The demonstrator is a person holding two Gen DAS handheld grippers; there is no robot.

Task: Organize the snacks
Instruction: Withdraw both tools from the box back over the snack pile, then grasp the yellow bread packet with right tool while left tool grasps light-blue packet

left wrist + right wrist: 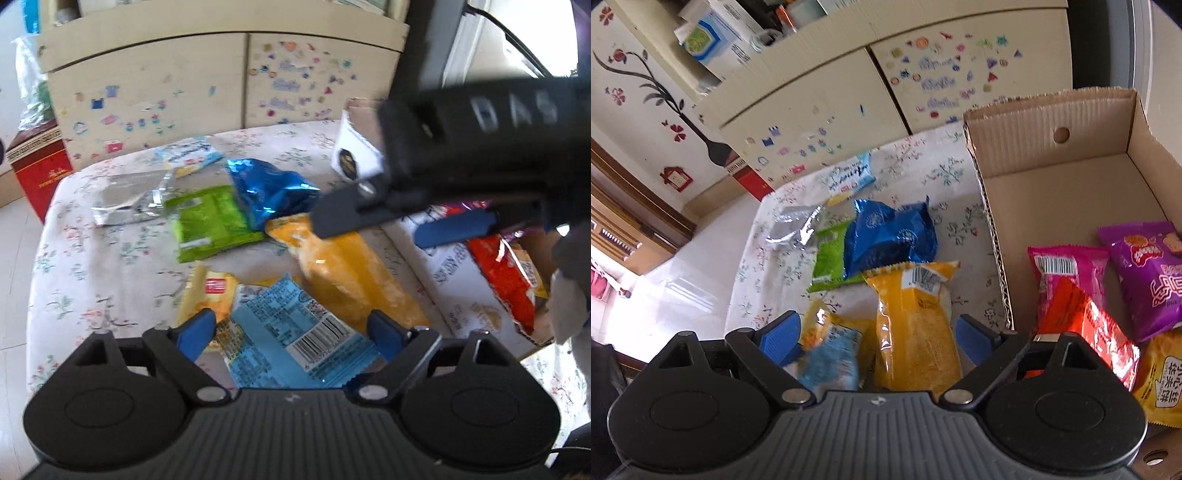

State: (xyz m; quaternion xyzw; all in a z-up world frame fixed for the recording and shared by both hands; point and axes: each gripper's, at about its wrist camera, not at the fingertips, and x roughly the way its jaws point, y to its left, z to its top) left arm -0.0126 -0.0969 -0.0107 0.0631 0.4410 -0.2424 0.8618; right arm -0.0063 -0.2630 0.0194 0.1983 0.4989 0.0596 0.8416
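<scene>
**Snacks on the table, some already in the box**

From the left wrist view, the left claw point(291, 332) is seen spread wide, with nothing pinched. A light blue packet point(291, 332) lies between its fingers, near the front edge of the table point(92, 266). A small yellow packet point(212, 295) is tucked under it. A long yellow packet point(347, 273) lies just beside, toward the box. Farther back, a green packet point(210, 221), a shiny blue packet point(269, 192) and a silver packet point(129, 201) are seen near the middle of the table. The right claw point(388, 225) is seen blurred above the box side, spread apart and holding nothing.

From the right wrist view, the right claw point(877, 339) is spread wide over the long yellow packet point(916, 332). Nothing is pinched. A cardboard box point(1052, 122) stands at the right edge of the table point(945, 229). In it, a purple packet point(1148, 273), a pink packet point(1067, 269), a red packet point(1089, 321) and a yellow packet point(1163, 373) are piled at the near end. The far end of the box is bare.

Trouble could come if two packets are grabbed at once, since they overlap. A slippery packet could also be dropped, or caught on the box wall. The two claws are close and could be bumped together.
</scene>
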